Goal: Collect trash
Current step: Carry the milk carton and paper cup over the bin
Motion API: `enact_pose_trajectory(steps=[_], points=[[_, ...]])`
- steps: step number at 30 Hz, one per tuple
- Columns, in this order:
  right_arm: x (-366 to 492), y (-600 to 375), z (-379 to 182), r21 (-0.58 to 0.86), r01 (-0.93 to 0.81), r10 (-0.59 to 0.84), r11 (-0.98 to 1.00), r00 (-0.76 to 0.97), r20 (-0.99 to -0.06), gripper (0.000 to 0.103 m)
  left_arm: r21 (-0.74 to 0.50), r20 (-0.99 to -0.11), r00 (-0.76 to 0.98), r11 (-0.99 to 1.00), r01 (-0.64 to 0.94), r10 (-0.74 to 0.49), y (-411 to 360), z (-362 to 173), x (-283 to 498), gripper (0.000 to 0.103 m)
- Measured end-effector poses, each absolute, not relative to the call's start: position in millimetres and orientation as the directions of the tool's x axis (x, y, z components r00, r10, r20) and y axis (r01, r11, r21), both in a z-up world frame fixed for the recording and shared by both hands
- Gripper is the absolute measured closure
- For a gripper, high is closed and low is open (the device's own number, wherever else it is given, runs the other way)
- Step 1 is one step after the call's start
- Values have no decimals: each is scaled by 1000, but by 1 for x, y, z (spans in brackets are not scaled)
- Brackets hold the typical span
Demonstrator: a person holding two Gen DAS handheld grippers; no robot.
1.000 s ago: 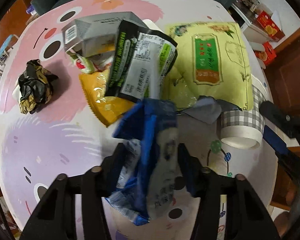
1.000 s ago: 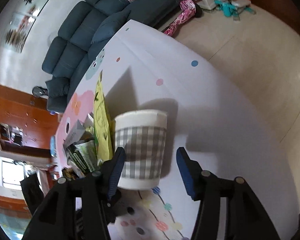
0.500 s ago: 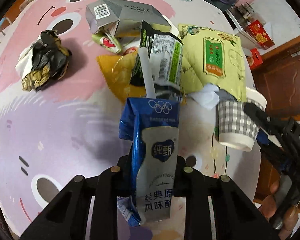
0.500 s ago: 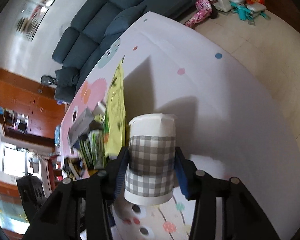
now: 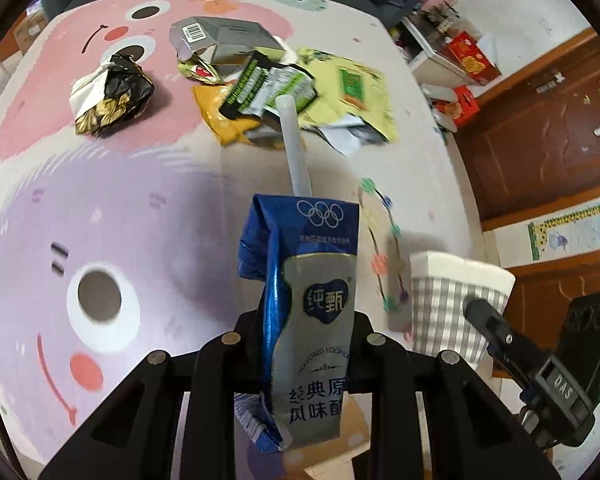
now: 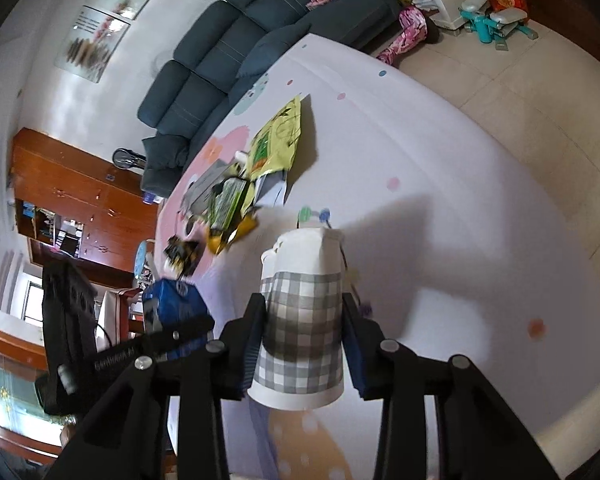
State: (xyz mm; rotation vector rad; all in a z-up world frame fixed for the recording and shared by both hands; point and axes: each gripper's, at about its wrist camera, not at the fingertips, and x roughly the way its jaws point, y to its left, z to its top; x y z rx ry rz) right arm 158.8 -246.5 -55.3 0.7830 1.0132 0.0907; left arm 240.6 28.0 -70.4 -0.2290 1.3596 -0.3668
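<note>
i've got the left tool [image 5: 304, 336] pinched on the blue yogurt carton [image 5: 308, 312], pads pressing its crumpled lower half, carton clear of the worktop [image 5: 148, 200]. it's squashed flat-ish, creased down one side, so i judge it empty and v light; card is soft and will fold more if i squeeze harder. straw [image 5: 294, 148] sticks out the top, loose-looking, could snag or drop out. best hold is where i am now, across the flattened body, not the folded top.

right tool [image 6: 302, 344] has the grey-check paper cup [image 6: 300, 320] between its pads, upside down, rim toward me. its jaws are closing, and the pads look to be touching both sides of the cup wall. cup wall is thin paper, prob light and easy to crush into an oval, so mid-wall grip w/ gentle pressure; the base end toward the top looks already dented. in the left view the same cup sits just right of the carton, near the worktop edge.

look: carton is blue + silver w/ ring logo and chinese print; cup is white w/ grey gingham band.

rest of the trash pile [image 5: 260, 80] lies well apart at the far side: crumpled black-gold wrapper [image 5: 112, 96], grey box, green-black packet, yellow bags.
</note>
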Motion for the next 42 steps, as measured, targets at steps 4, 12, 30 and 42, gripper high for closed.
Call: enact_pose_trajectory(steps=[4,12,30,42], points=[[115,-243,-41,608,245,403,755,558,-726,66,-367,-905,170,918,150,-389,17,-50,205,80],[39,-240,-22,571,165,408,804,545,-733,66,-354,-898,202,915,195,-391,-6,-31,110,80],[-52,-209,-128,527,203,444,825,345,-827,66,-274,-951,88,939,208,-297,-20,-120,-18,79],[-43,-182,-307,420,330,381,845,178,-907,61,-257,-965,9,956,140,-261,-8,-282,-14,79]])
